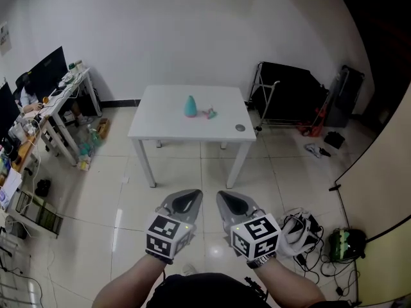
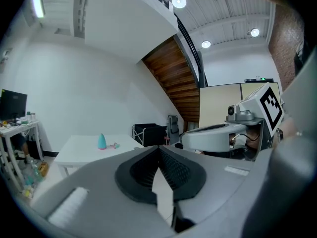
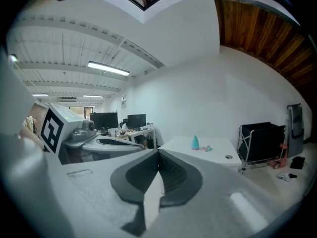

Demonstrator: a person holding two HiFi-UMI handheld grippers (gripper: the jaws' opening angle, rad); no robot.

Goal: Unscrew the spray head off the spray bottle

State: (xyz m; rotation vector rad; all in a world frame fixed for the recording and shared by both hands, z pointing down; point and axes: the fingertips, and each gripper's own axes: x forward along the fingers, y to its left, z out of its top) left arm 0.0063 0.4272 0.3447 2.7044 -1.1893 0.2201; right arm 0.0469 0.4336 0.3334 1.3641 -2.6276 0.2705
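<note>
Standing well back from the white table, we hold the left gripper and the right gripper low in front of us, side by side, near each other but not touching. Both gripper views show the ribbed pads pressed together with nothing between them, so each gripper is closed and empty. The teal spray bottle stands upright near the middle of the tabletop, a tapering cone from this range, with a small pink and teal piece lying just beside it on its right; that piece is too small to identify, and we cannot tell whether the spray head is on the bottle. A small round grey object sits near the table's front right corner, well apart from the bottle. We judge the step in hand to be the approach, with no unscrewing begun. To do it well, we should come square to the table's near edge and spread both sets of jaws before reaching in. One gripper should clamp the bottle low on its wide base, since a pinch higher on the taper would likely squeeze it upward and out. The other should take the head at the narrow top, and we should check the neck from closer in before twisting.
</note>
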